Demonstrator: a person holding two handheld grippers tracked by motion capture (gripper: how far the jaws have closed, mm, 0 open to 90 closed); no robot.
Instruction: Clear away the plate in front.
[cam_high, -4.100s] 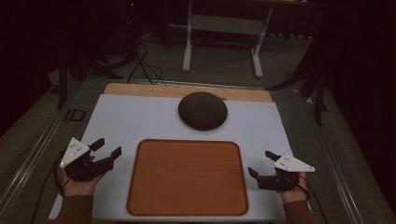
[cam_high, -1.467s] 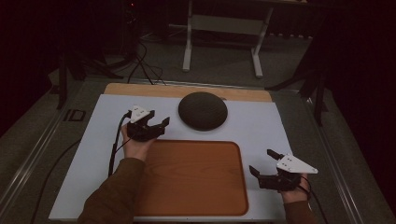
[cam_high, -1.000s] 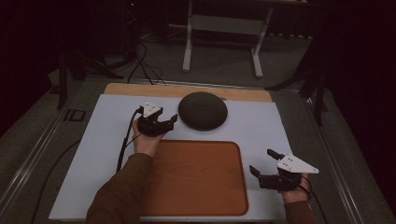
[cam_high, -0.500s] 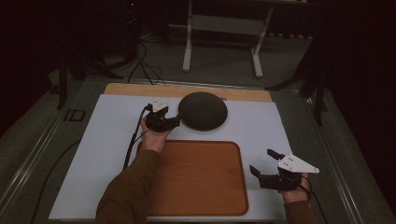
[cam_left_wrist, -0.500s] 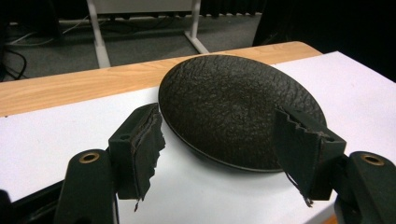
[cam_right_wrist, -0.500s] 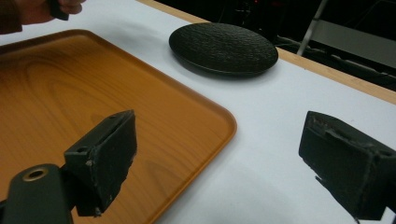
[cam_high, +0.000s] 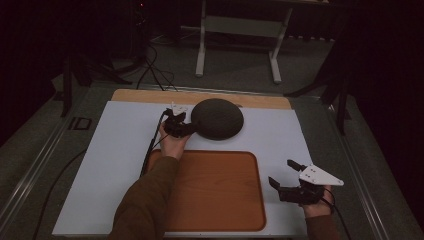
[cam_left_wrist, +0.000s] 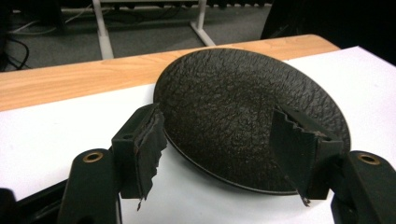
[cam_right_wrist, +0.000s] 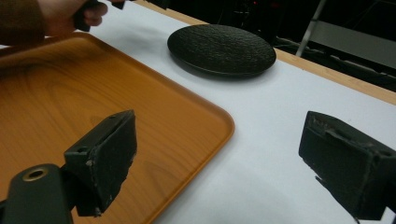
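While unlabelled, black plate (cam_left_wrist: 243, 112) between gaping left tongs (cam_left_wrist: 224, 144), untouched.

- The high view looks forward and down over the white table (cam_high: 110, 165) from the person's side.
- The left gripper view sits low, very close to the dark plate (cam_left_wrist: 243, 107).
- The right gripper view looks across the orange tray (cam_right_wrist: 70, 116) toward that plate, shared by all three.
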